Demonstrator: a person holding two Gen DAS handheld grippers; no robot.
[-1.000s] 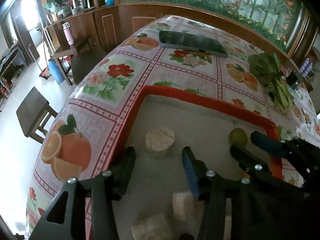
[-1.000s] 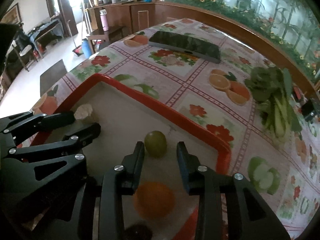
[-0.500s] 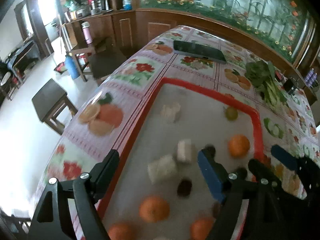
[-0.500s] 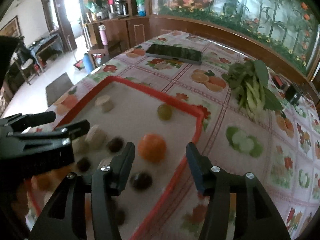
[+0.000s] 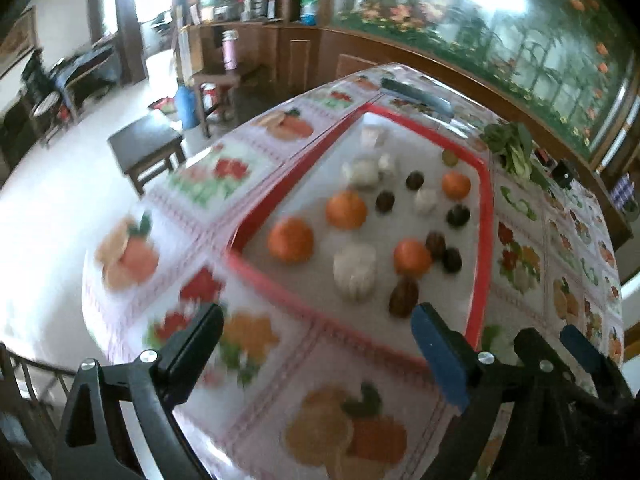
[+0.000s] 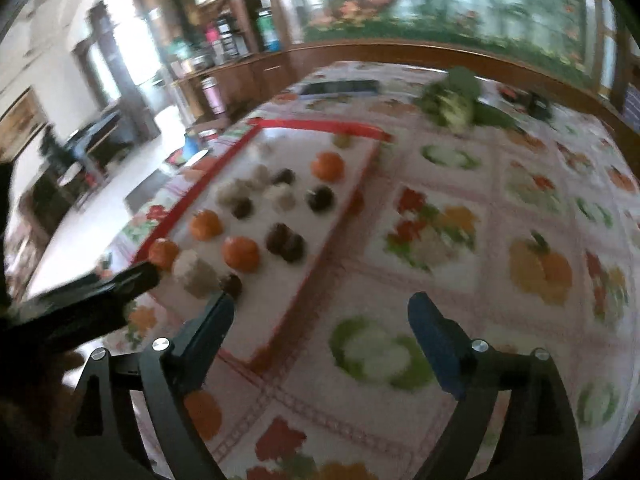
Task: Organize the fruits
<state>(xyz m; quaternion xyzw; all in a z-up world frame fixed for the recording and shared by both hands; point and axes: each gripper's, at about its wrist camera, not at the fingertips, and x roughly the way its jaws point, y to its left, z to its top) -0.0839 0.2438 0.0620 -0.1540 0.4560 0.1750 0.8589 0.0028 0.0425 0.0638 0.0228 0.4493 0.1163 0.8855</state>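
Note:
A red-rimmed tray [image 5: 483, 216] on the fruit-print tablecloth holds several oranges [image 5: 290, 239], dark round fruits [image 5: 404, 297], pale chunks [image 5: 355, 272] and one green fruit [image 5: 449, 157]. My left gripper [image 5: 318, 334] is open and empty, held above the table's near end, short of the tray. My right gripper [image 6: 320, 322] is open and empty, above the tablecloth to the right of the tray [image 6: 320, 125]. The oranges [image 6: 241, 253] and dark fruits [image 6: 285, 242] also show in the blurred right wrist view.
Leafy greens [image 5: 512, 148] lie beyond the tray on the right. A dark flat slab [image 5: 416, 96] lies at the table's far end. A dark stool [image 5: 146, 146] stands on the floor to the left, with a wooden counter behind the table.
Both grippers have pulled back and up from the tray and opened wide. The whole tray has come into view. The right gripper has swung to the right of the tray.

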